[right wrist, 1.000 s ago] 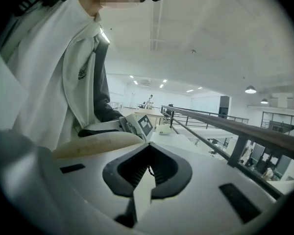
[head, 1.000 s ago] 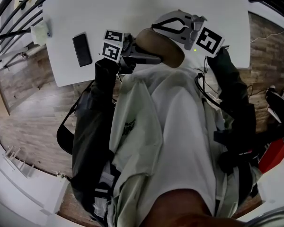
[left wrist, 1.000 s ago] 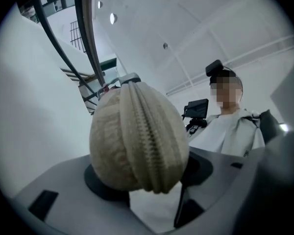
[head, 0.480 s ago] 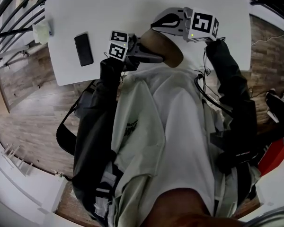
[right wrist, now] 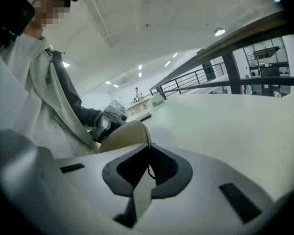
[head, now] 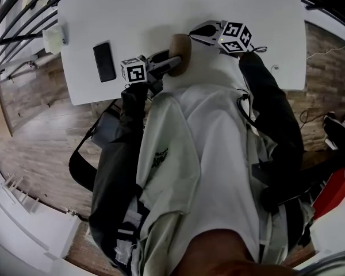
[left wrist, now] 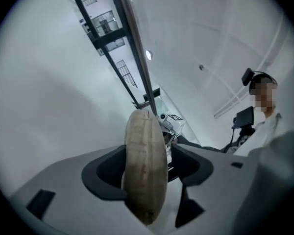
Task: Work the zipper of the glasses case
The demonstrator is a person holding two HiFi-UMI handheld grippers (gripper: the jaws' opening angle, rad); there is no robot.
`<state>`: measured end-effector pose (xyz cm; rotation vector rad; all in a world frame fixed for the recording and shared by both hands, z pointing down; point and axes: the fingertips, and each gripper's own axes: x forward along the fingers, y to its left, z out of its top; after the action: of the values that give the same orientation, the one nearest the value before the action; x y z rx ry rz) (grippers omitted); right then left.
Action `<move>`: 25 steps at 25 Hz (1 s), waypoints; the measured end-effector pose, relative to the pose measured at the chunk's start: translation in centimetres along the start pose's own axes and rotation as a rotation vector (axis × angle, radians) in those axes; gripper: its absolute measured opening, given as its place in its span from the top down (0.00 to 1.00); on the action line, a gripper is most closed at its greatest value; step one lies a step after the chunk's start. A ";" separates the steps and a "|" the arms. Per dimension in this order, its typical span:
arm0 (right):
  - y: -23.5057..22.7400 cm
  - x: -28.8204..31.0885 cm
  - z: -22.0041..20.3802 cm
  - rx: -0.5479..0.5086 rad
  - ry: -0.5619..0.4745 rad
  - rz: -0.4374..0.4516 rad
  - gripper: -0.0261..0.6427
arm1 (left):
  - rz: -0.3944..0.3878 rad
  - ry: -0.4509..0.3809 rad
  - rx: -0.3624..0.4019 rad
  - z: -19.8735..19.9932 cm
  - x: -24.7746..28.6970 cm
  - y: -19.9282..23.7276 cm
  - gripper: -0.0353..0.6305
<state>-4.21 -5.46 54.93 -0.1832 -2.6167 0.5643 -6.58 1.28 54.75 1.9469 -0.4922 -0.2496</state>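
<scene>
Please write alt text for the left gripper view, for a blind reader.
A tan glasses case, seen edge-on, is gripped between the two dark jaws of the left gripper. Behind it are a white table and, at right, a person wearing white.

black phone (head: 104,61) on white table (head: 161,4); pale box (head: 53,39) nearby

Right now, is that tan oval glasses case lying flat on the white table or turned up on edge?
On edge: the tan oval glasses case shows its narrow side, clamped in the left hand-held gripper.
</scene>
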 end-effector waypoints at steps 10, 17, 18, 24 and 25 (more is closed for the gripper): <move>-3.5 -1.7 -2.8 0.032 0.142 -0.226 0.69 | 0.171 -0.249 -0.020 3.2 -5.4 0.0 0.52; -0.6 -8.6 1.2 0.215 -0.277 -0.306 0.69 | 0.140 -0.423 0.096 6.1 -4.5 -3.3 0.66; 0.1 -9.2 1.8 0.267 -0.360 -0.295 0.69 | 0.147 -0.422 0.122 6.0 -4.1 -3.4 0.75; 4.5 -9.2 3.9 0.335 -0.604 -0.231 0.97 | 0.155 -0.396 0.165 5.5 -1.9 -3.8 0.94; 4.9 -8.6 3.6 0.331 -0.594 -0.234 0.97 | 0.154 -0.385 0.171 5.3 -1.6 -3.9 0.94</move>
<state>1.97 -4.24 46.50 0.4570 -2.9758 1.0850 -9.18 -0.99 48.91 2.0194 -0.9375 -0.5018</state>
